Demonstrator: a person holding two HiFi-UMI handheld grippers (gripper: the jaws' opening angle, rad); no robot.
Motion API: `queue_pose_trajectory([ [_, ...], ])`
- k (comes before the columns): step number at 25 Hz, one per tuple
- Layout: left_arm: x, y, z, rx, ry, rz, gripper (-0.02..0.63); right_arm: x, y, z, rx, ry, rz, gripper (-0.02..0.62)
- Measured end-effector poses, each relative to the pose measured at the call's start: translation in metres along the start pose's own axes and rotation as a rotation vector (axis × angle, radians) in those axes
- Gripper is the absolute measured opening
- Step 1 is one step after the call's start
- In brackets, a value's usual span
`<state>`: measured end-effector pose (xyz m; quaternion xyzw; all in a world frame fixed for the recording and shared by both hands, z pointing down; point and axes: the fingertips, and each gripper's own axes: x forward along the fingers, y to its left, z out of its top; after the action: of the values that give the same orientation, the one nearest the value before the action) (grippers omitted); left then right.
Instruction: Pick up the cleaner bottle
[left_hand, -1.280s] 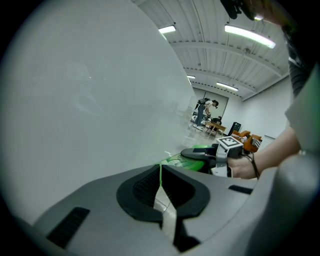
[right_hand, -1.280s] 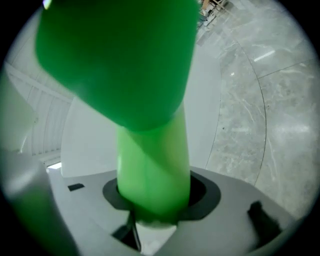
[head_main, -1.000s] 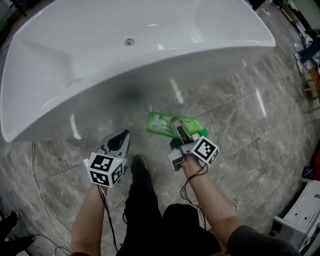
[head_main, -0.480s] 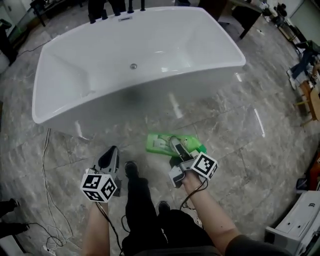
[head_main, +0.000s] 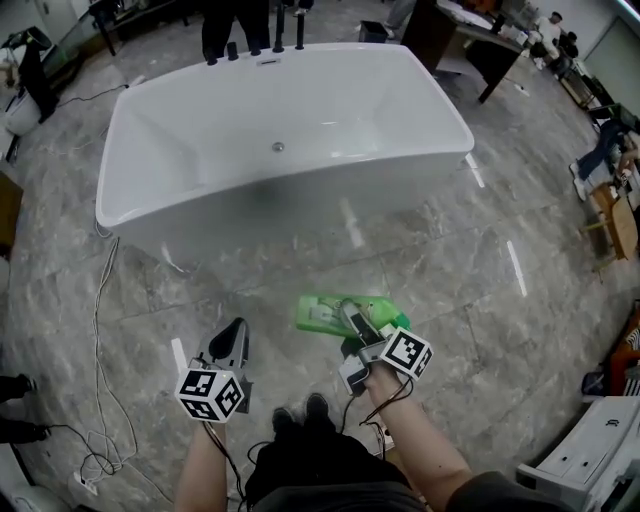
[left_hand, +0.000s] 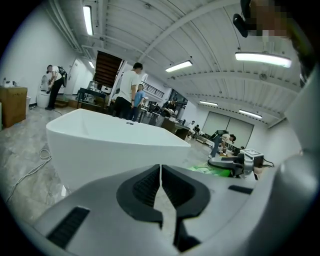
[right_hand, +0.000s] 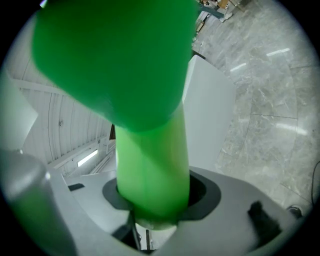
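The green cleaner bottle (head_main: 330, 312) lies sideways in the air in front of me in the head view, above the marble floor. My right gripper (head_main: 353, 322) is shut on its neck, below the cap end. In the right gripper view the bottle (right_hand: 150, 165) fills the frame, and both dark pads (right_hand: 200, 197) press on it. My left gripper (head_main: 233, 340) hangs to the left of the bottle, shut, with nothing between its jaws. In the left gripper view, that gripper (left_hand: 160, 186) has its pads together, and the bottle (left_hand: 207, 170) shows at right.
A large white bathtub (head_main: 290, 190) stands on the floor ahead, also seen in the left gripper view (left_hand: 100, 145). A cable (head_main: 100, 330) trails on the floor at left. White furniture (head_main: 590, 450) sits at lower right. My feet (head_main: 300, 415) are below the grippers. People stand beyond the tub.
Both grippers have risen, the right one carrying the bottle up from near the floor. The tub now looks smaller and farther off.
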<state>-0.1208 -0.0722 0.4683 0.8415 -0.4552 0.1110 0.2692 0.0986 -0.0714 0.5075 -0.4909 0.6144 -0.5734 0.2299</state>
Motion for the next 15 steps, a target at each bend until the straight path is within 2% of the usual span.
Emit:
queue_pose_trajectory([
  [5, -0.040, -0.013, -0.009, -0.004, 0.007, -0.008, 0.020, -0.032, 0.020, -0.031, 0.013, 0.014, 0.019, 0.192],
  [15, -0.120, -0.063, -0.029, 0.010, 0.020, -0.089, 0.020, -0.096, 0.073, -0.076, 0.032, -0.030, 0.056, 0.192],
])
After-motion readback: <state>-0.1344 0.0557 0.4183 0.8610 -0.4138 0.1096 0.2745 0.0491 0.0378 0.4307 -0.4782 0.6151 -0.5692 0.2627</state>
